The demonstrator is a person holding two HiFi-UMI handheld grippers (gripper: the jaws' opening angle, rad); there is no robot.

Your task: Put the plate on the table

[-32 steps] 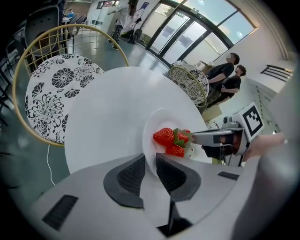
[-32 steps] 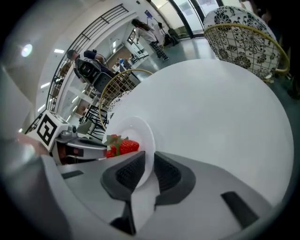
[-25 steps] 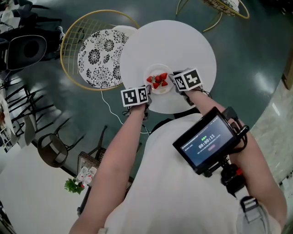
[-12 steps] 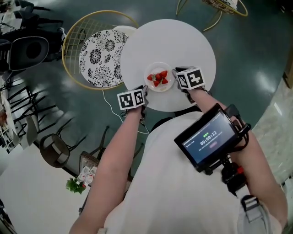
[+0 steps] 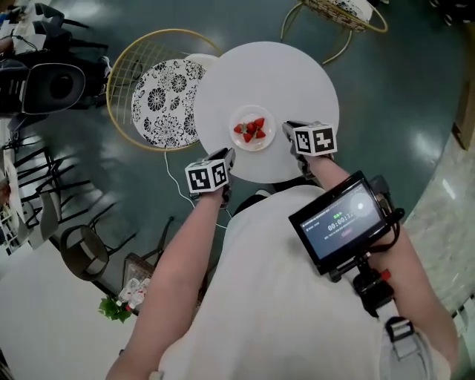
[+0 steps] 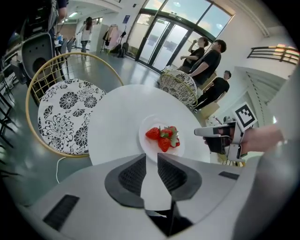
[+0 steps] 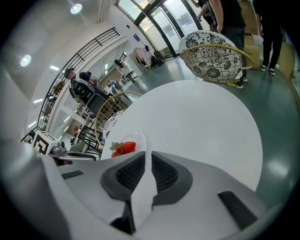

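Note:
A small white plate (image 5: 266, 140) with several strawberries (image 5: 251, 129) rests on the round white table (image 5: 289, 82), towards its near side. My left gripper (image 5: 228, 155) hovers at the table's near-left edge, a short way back from the plate. Its jaws stand open with a narrow gap and nothing between them. My right gripper (image 5: 288, 126) sits just right of the plate, also open and empty, apart from the rim. In the left gripper view the plate (image 6: 146, 140) lies just past my left gripper (image 6: 151, 157). In the right gripper view the plate (image 7: 140, 137) is left of my right gripper (image 7: 148, 155).
A gold wire chair with a black-and-white patterned cushion (image 5: 159, 96) stands against the table's left side. A second wire chair (image 5: 349, 11) is beyond the table. A white cable (image 5: 178, 174) lies on the floor. Several people (image 6: 206, 56) stand by the glass doors.
Both grippers have drawn back from the plate's rim towards me. The plate stays on the table where it was set.

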